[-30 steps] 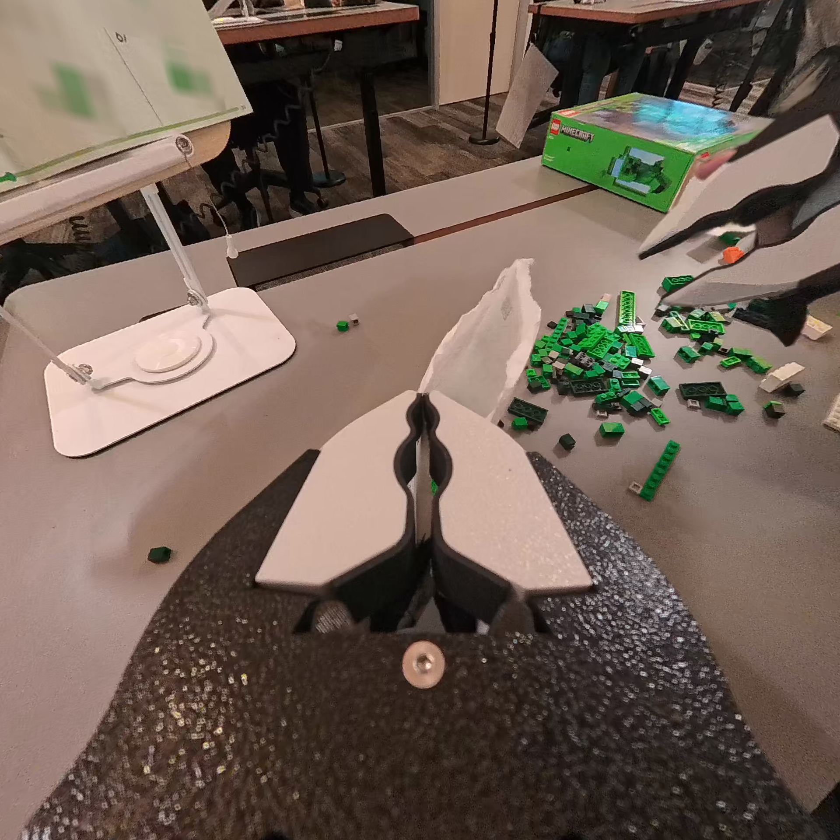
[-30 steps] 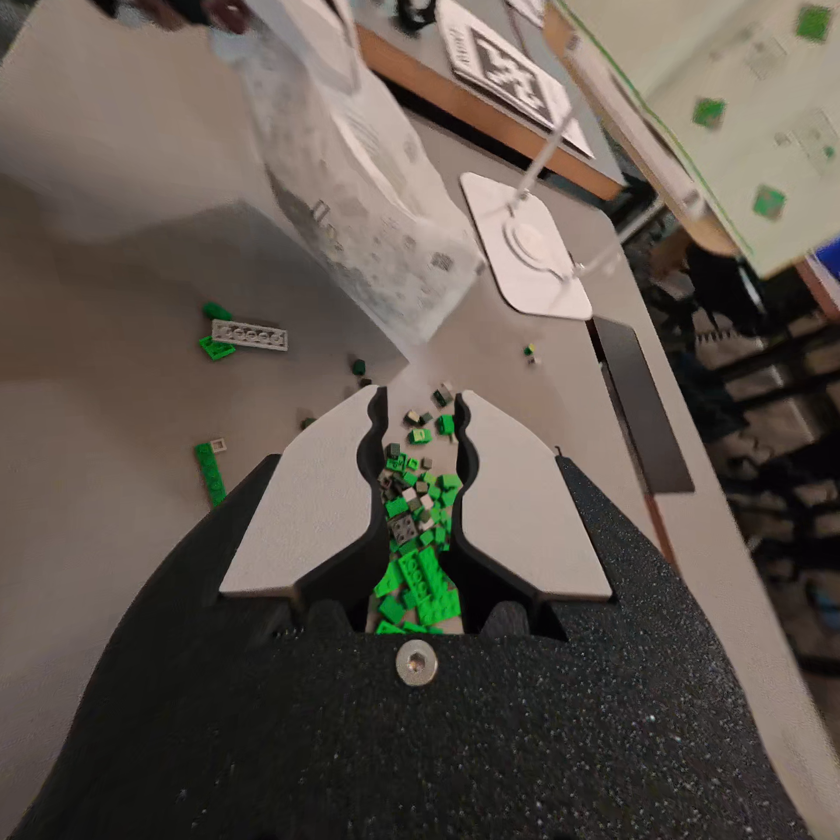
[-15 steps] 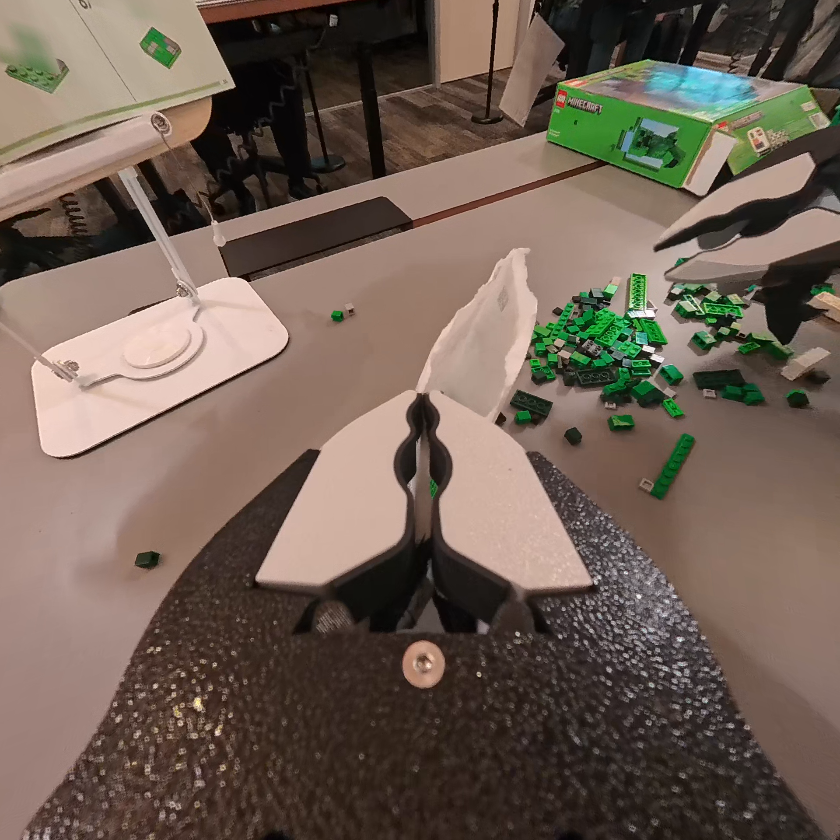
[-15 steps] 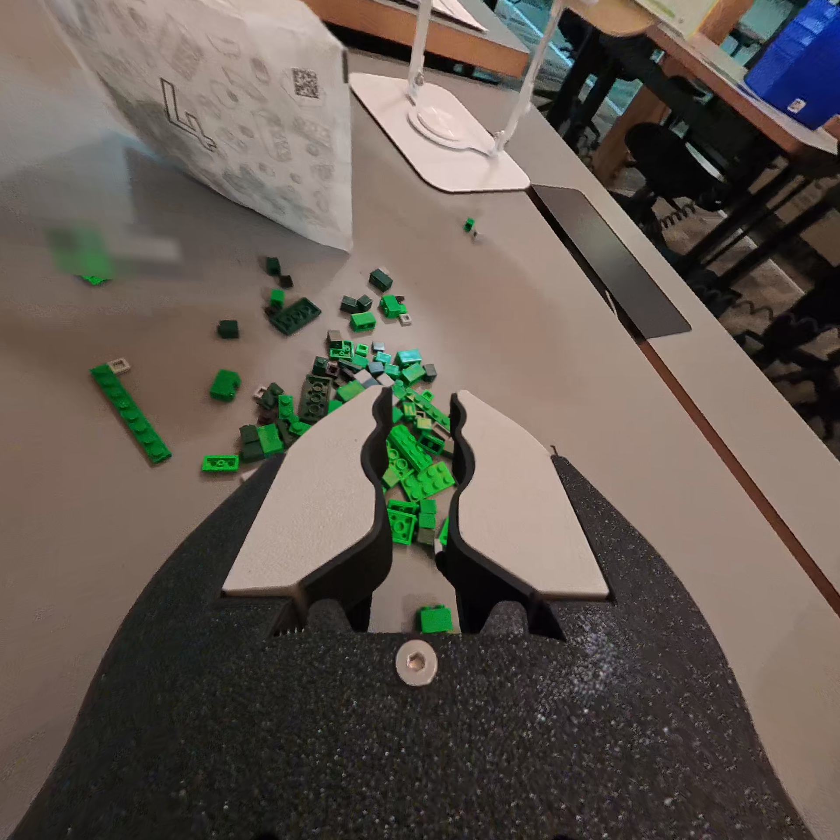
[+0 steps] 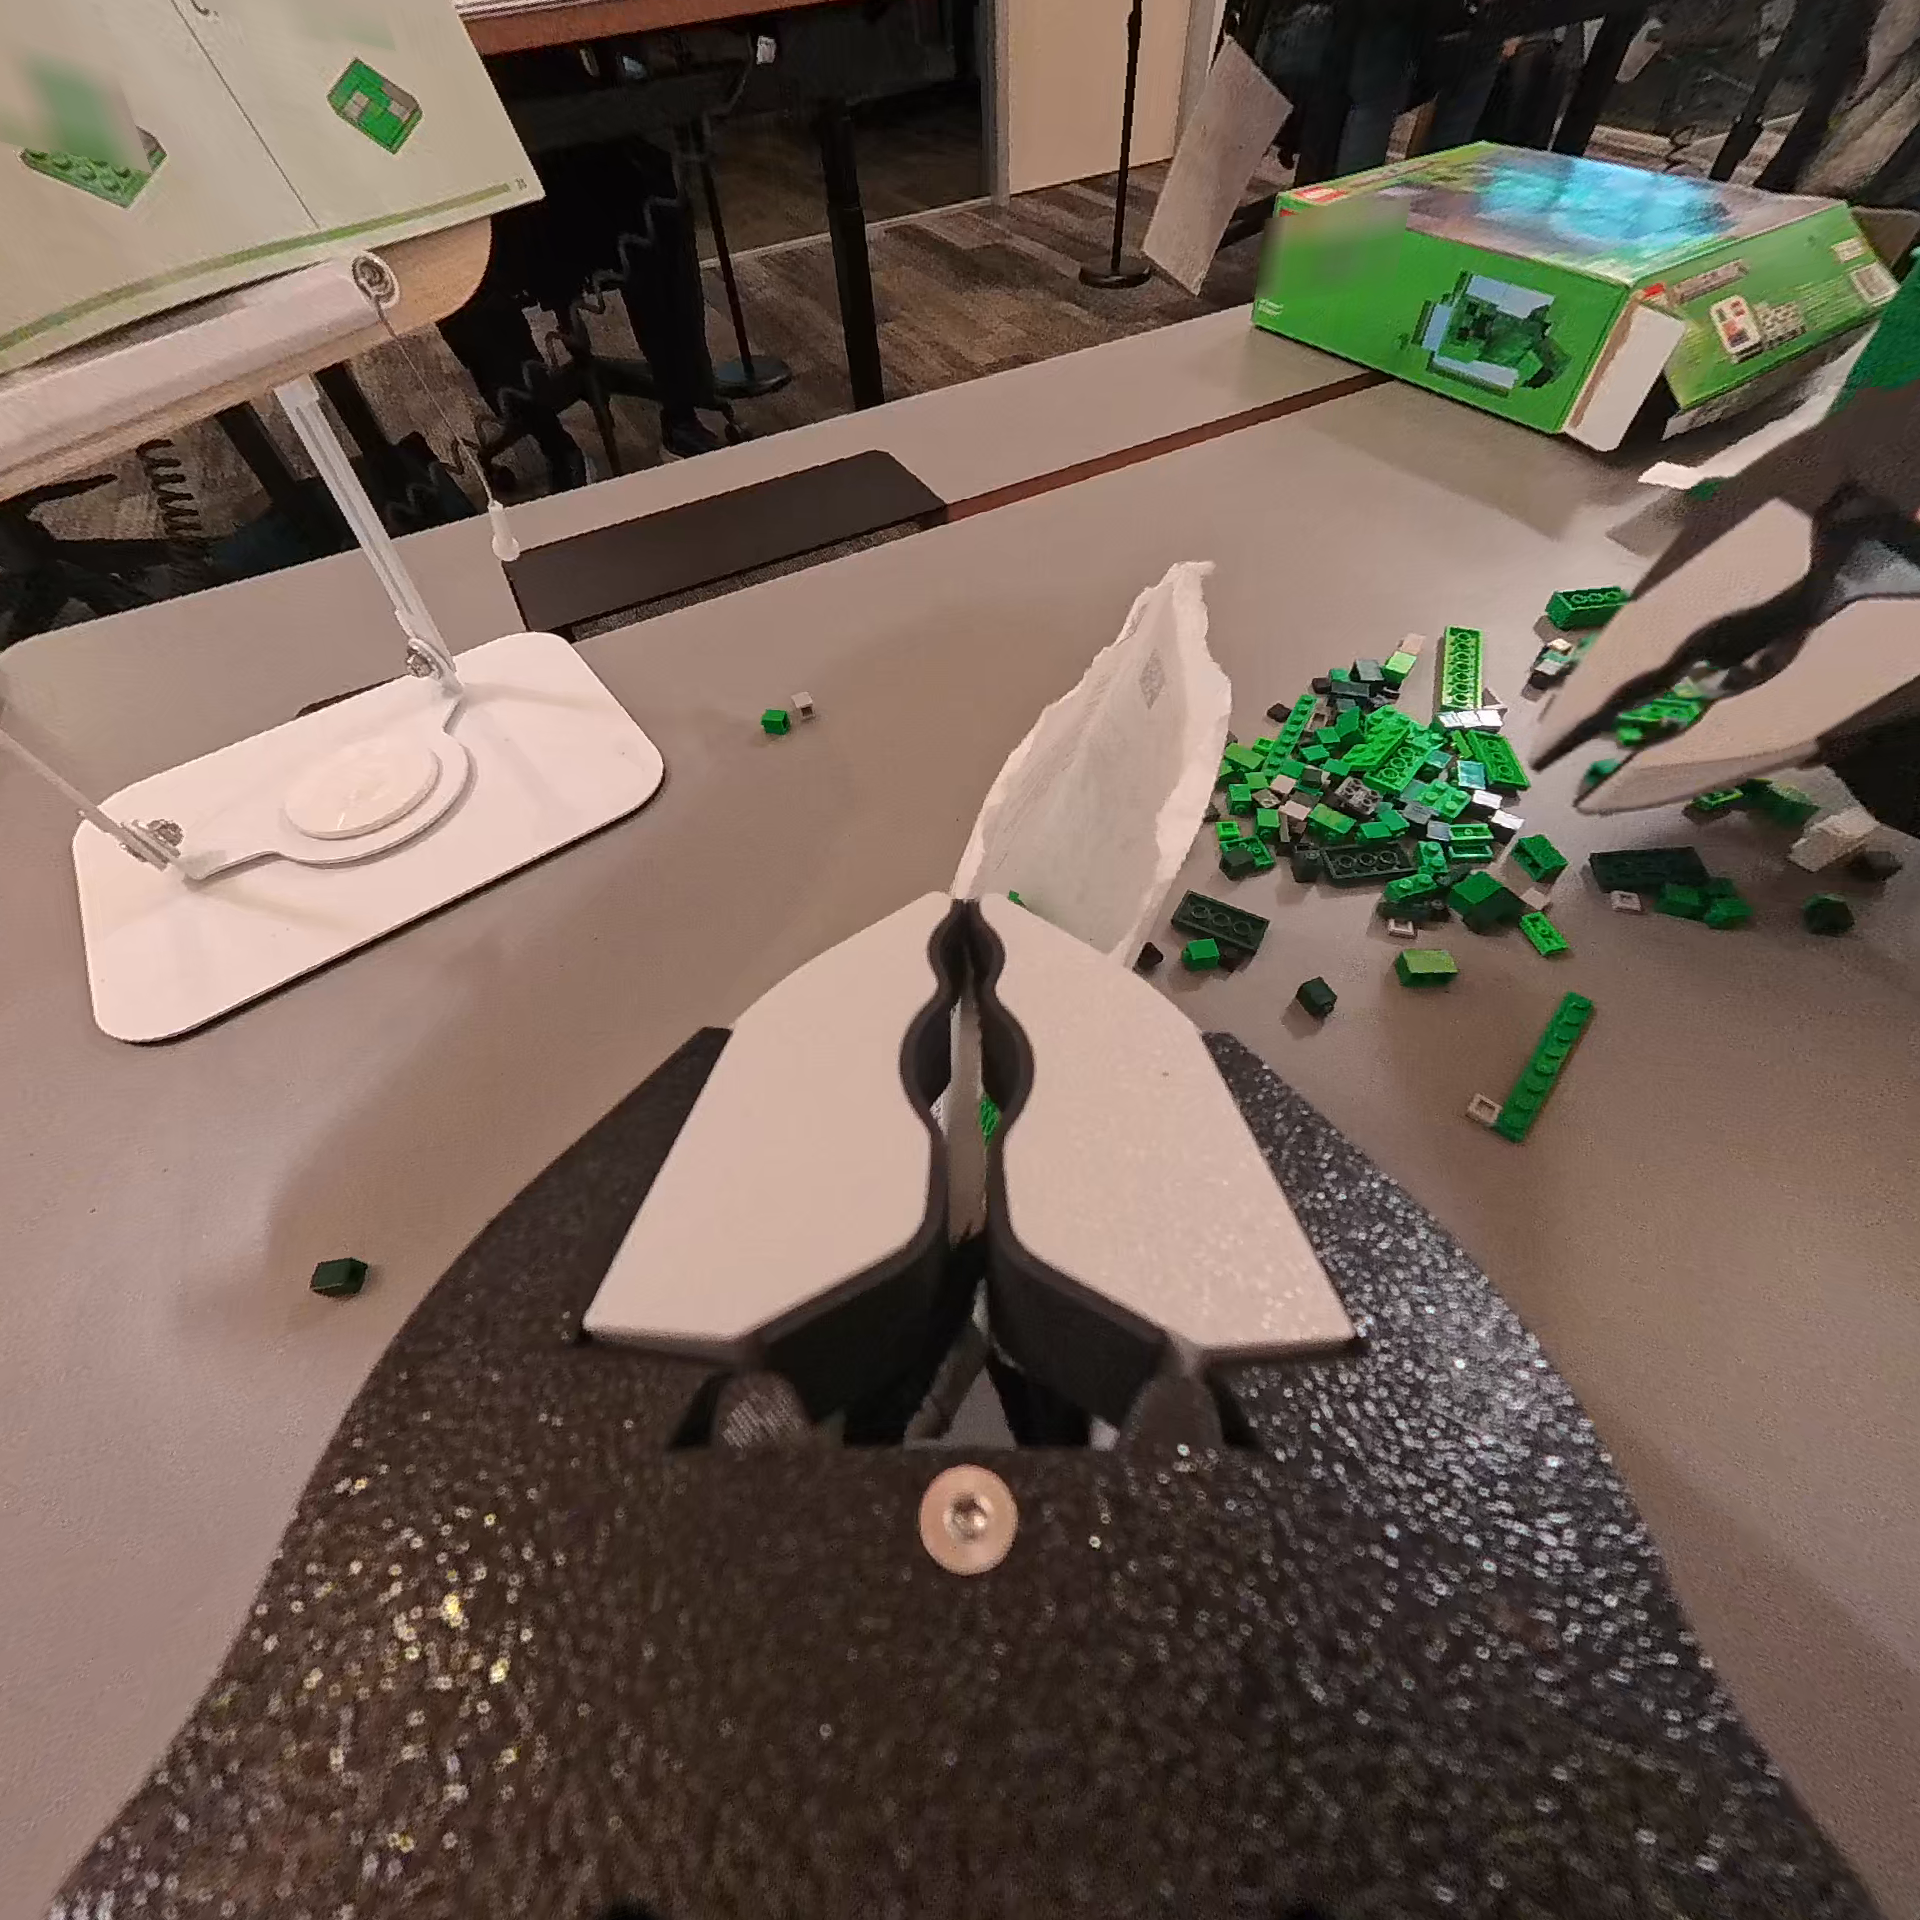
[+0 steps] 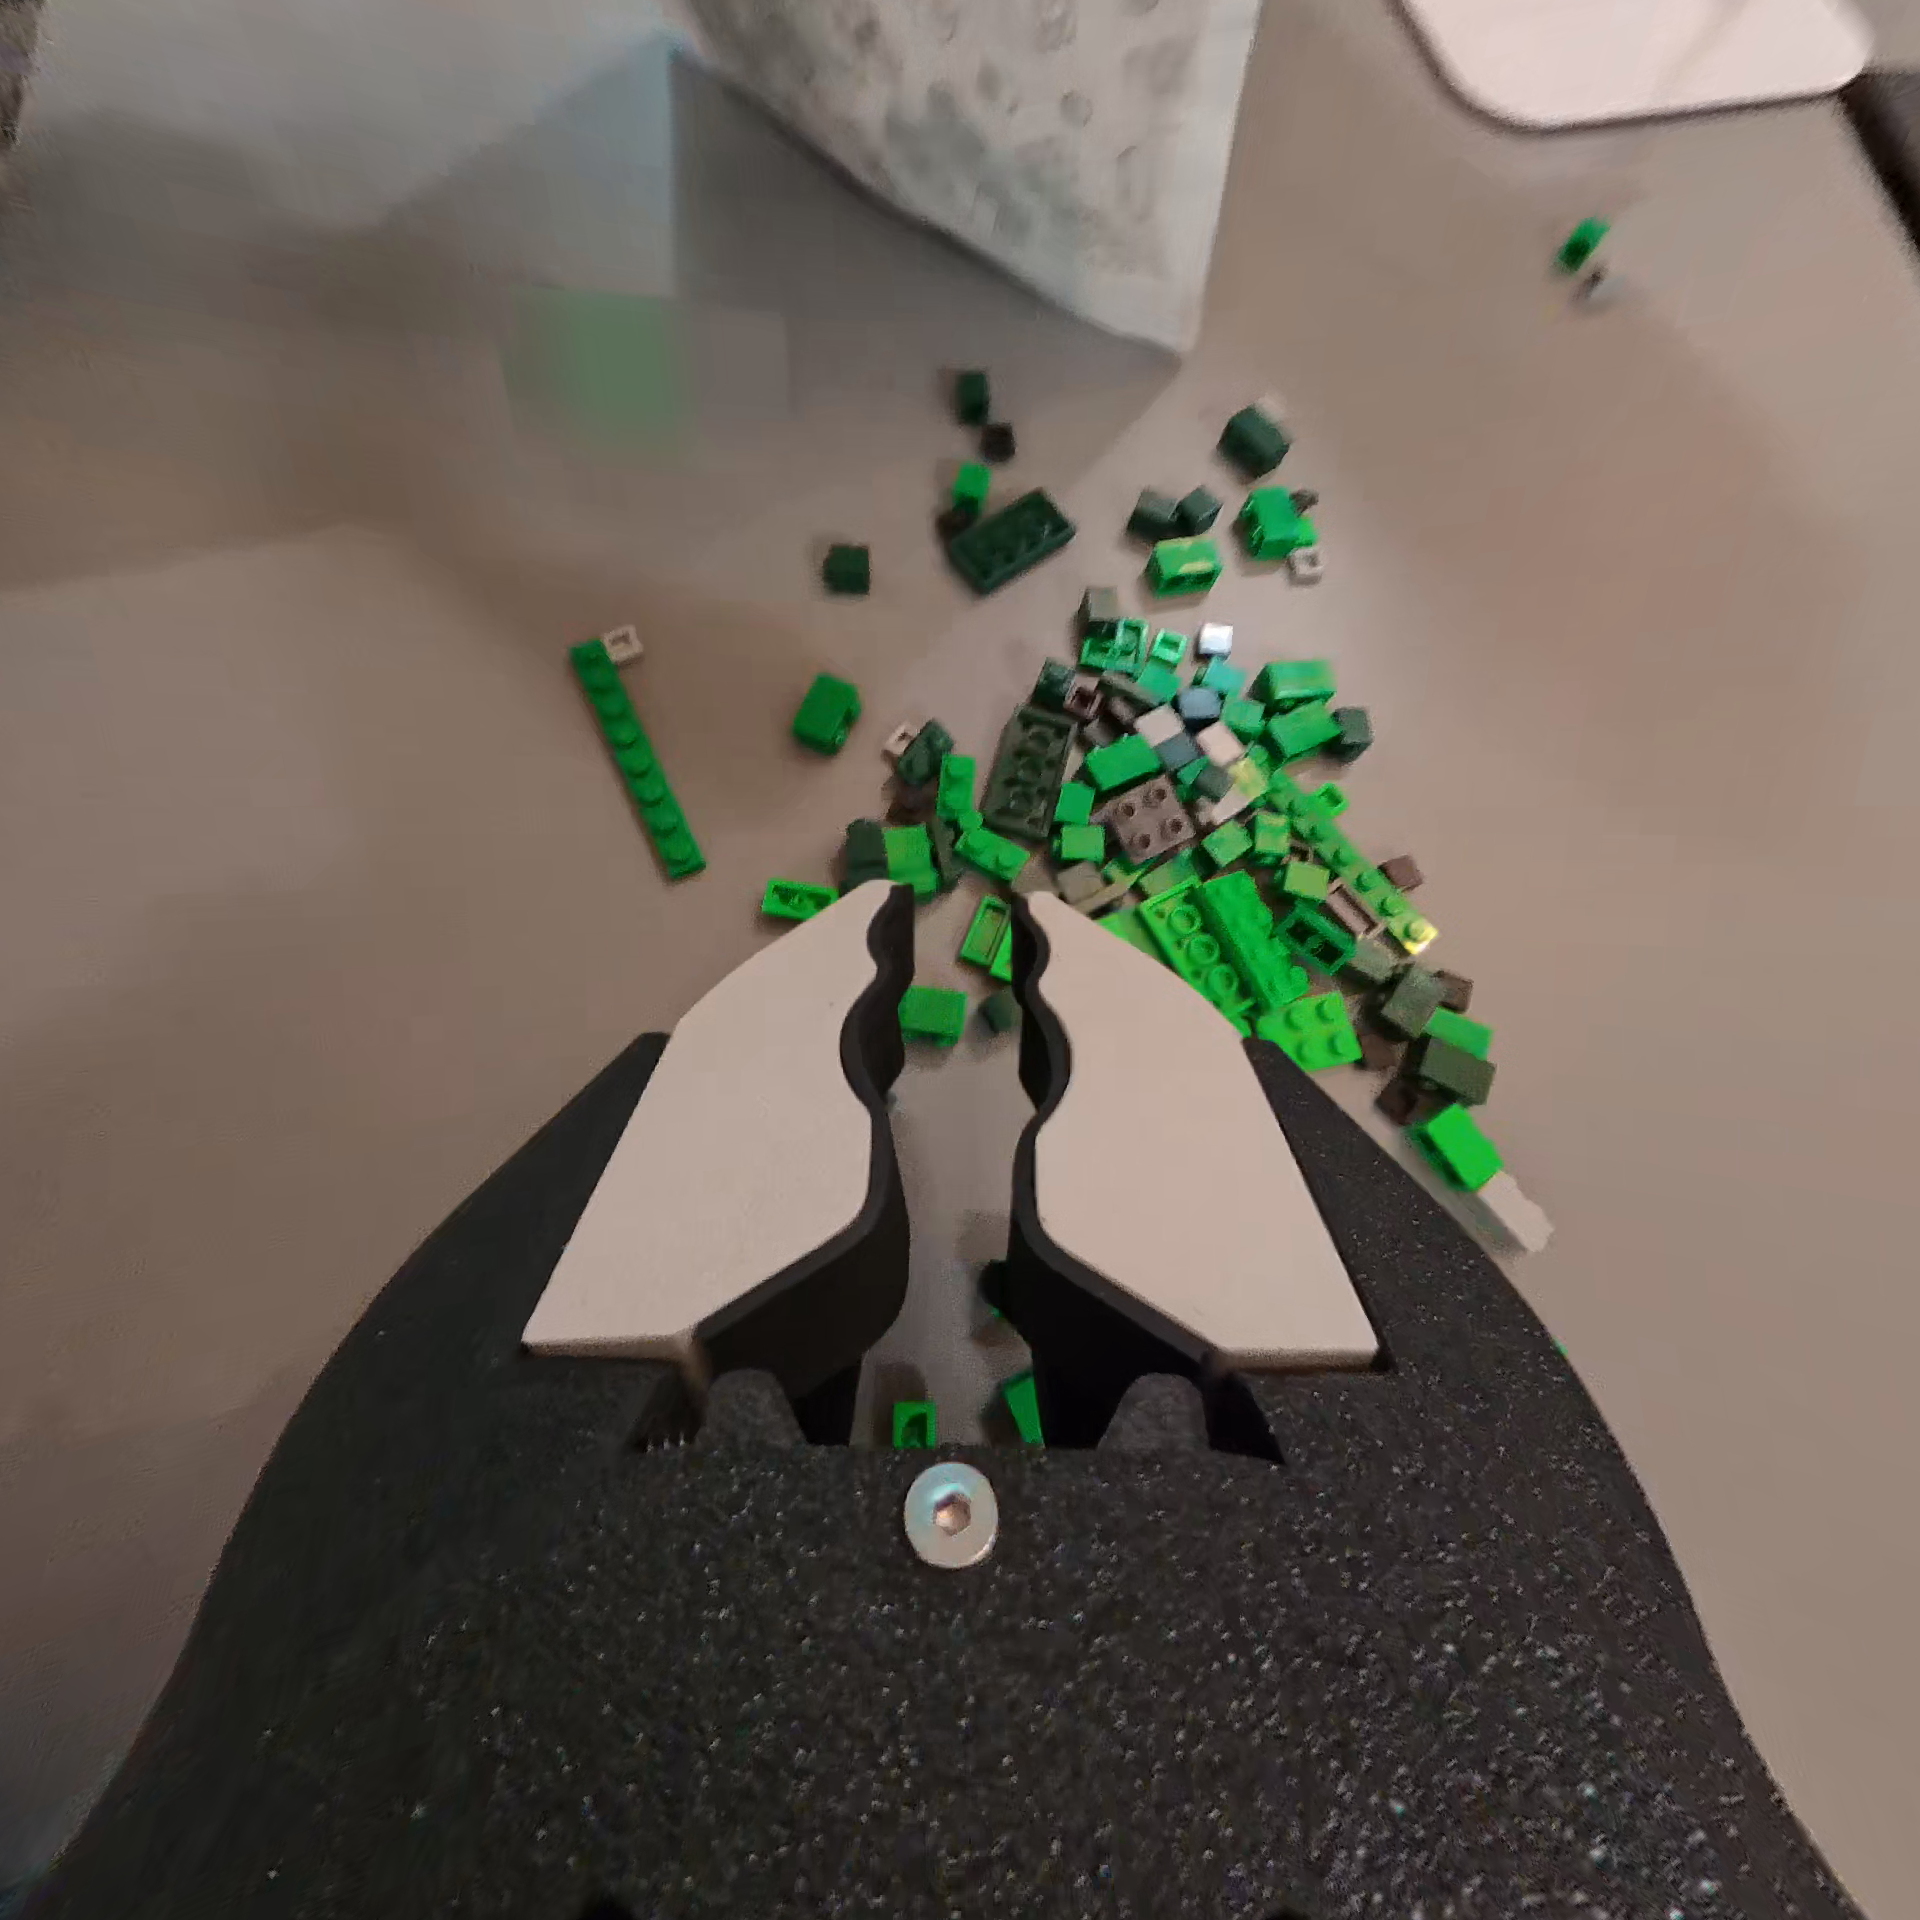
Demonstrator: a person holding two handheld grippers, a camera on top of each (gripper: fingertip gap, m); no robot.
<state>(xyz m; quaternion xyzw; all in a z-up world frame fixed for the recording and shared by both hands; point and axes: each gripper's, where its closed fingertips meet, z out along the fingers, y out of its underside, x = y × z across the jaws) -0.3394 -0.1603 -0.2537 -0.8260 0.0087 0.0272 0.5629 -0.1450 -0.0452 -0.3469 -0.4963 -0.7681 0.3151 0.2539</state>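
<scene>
Paper bag pinched above a scatter of green bricks

The left gripper (image 5: pixel 966 914) is clamped on a white paper bag (image 5: pixel 1101 790) whose long axis runs to upper right; the right gripper (image 6: pixel 961 904), jaws parted and empty, hangs over the brick pile (image 6: pixel 1195 810), a white stand base (image 5: pixel 343 821) at left, a green box (image 5: pixel 1538 281) upper right.

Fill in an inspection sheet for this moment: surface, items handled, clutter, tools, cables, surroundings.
Surface: grey matte tabletop, with a black rectangular panel set in its far edge.
Items handled: white torn paper bag; pile of small green and grey plastic bricks beside it.
Clutter: long green studded plate apart from the pile; stray dark green brick; green cardboard box, flap open; white flat stand base carrying an instruction booklet.
Tools: left tool shut on the bag; right tool open, empty, over the pile's edge.
Cables: nothing seen.
Surroundings: other desks, chair legs, wood floor.
</scene>
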